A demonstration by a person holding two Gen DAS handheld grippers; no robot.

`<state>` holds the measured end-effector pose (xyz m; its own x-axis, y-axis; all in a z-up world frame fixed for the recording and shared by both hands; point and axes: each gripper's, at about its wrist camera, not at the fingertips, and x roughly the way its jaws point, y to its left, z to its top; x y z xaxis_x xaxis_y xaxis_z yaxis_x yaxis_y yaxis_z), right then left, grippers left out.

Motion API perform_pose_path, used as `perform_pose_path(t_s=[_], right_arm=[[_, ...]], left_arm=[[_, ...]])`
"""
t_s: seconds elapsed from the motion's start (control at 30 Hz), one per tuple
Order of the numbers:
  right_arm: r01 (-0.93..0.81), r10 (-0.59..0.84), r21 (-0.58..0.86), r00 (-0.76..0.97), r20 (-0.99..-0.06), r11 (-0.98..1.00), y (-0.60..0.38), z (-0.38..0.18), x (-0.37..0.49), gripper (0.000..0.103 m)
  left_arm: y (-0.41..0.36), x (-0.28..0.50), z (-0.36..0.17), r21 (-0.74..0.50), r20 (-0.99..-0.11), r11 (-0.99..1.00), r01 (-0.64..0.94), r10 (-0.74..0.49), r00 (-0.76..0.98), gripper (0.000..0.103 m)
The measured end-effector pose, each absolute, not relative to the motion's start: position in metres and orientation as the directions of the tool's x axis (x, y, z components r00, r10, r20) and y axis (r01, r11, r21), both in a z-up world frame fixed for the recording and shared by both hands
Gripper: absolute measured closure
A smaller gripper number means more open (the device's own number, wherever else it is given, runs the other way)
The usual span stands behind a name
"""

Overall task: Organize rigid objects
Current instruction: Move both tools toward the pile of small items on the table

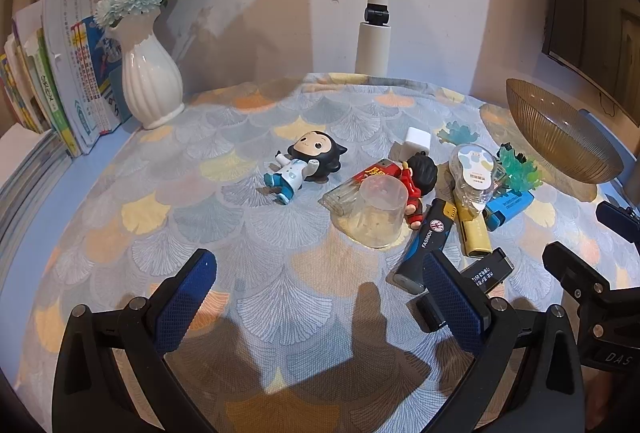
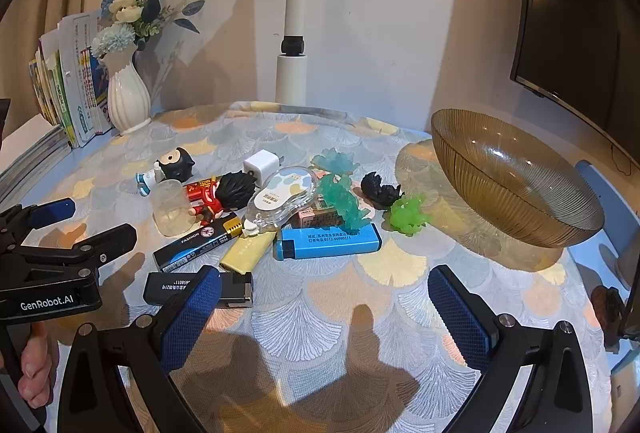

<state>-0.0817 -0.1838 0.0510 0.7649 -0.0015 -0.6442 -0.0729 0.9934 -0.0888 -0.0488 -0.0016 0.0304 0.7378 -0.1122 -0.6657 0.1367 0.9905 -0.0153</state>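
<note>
Both grippers hover wide open and empty over a patterned tabletop (image 2: 360,313). A cluster of lighters, figurines and a clear cup (image 2: 172,207) lies just ahead of the left gripper (image 1: 320,297), to its right. From the right gripper (image 2: 324,317), a black lighter (image 2: 200,287) sits beside the left finger; an amber bowl (image 2: 516,181) stands ahead to the right.

Warm overhead light, sharp shadows, fisheye-bent dark edges.

Glossy ribbed amber glass bowl (image 2: 516,185), matt woven tablecloth (image 2: 360,293), glazed vase (image 1: 151,81).
</note>
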Motion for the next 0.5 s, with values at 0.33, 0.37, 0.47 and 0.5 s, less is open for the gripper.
perform_pose_path(t_s=[0.33,0.37,0.47,0.5], right_arm=[[-0.077,-0.002,-0.094,0.759,-0.651,0.993,-0.1820,0.0502,-0.0811,0.000],[-0.077,-0.002,-0.094,0.758,-0.652,0.993,-0.1819,0.0502,-0.0810,0.000],[-0.077,-0.004,-0.095,0.758,-0.652,0.992,-0.1814,0.0502,-0.0810,0.000],[-0.077,-0.004,-0.096,0.758,-0.652,0.992,-0.1815,0.0501,-0.0809,0.000]], left_arm=[[-0.0012,-0.0490,0.0304,-0.016,-0.666,0.990,0.138,-0.113,0.737,0.001],[-0.0013,-0.0489,0.0305,-0.016,-0.666,0.990,0.137,-0.113,0.737,0.001],[-0.0015,-0.0488,0.0306,-0.016,-0.666,0.990,0.137,-0.112,0.738,0.001],[-0.0015,-0.0487,0.0304,-0.016,-0.666,0.990,0.137,-0.112,0.737,0.001]])
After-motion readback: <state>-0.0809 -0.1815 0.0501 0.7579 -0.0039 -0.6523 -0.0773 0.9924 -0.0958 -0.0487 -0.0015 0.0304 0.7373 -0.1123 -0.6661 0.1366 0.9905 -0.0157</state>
